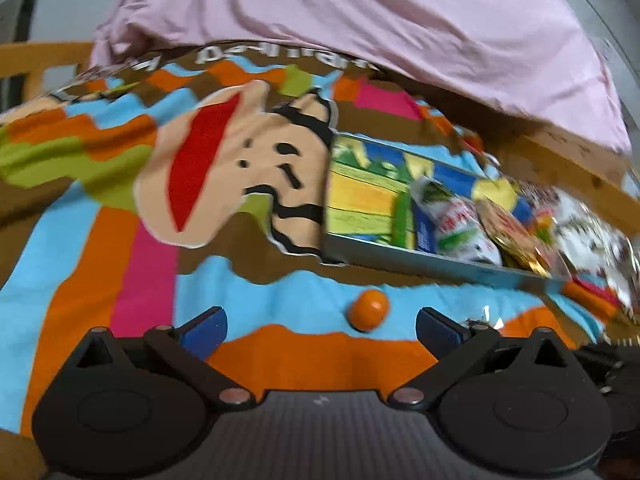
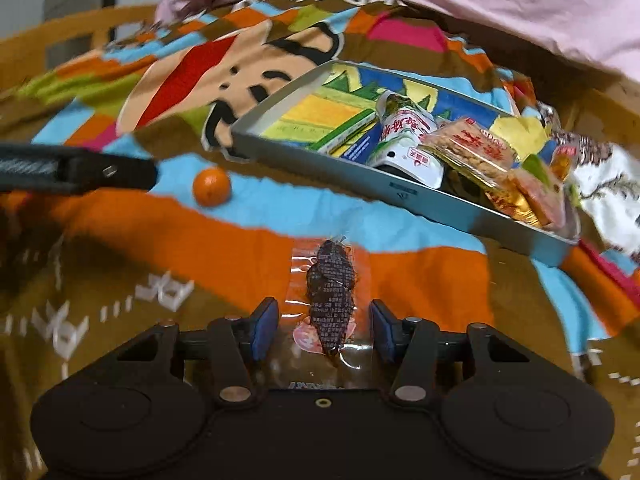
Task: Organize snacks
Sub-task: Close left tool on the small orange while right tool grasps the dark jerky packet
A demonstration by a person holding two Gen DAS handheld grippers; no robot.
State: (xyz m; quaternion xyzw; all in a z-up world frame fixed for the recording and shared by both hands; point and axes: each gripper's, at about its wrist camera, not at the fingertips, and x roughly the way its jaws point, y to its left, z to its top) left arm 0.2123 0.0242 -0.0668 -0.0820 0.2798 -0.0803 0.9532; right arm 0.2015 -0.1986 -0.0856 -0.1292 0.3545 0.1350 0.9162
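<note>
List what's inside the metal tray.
Tray holds a white-green packet, a clear-wrapped biscuit and gold-wrapped snacks on its picture-printed bottom; anything beneath them is hidden.

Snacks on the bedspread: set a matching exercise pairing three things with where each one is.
Things:
1. small orange fruit
2. dark snack in clear wrapper
3. white and green packet

Places:
A. inside the metal tray
B. between the right tool's fingers
C. loose on the cloth, left of the tray

Pairs: 1-C, 2-B, 3-A
</note>
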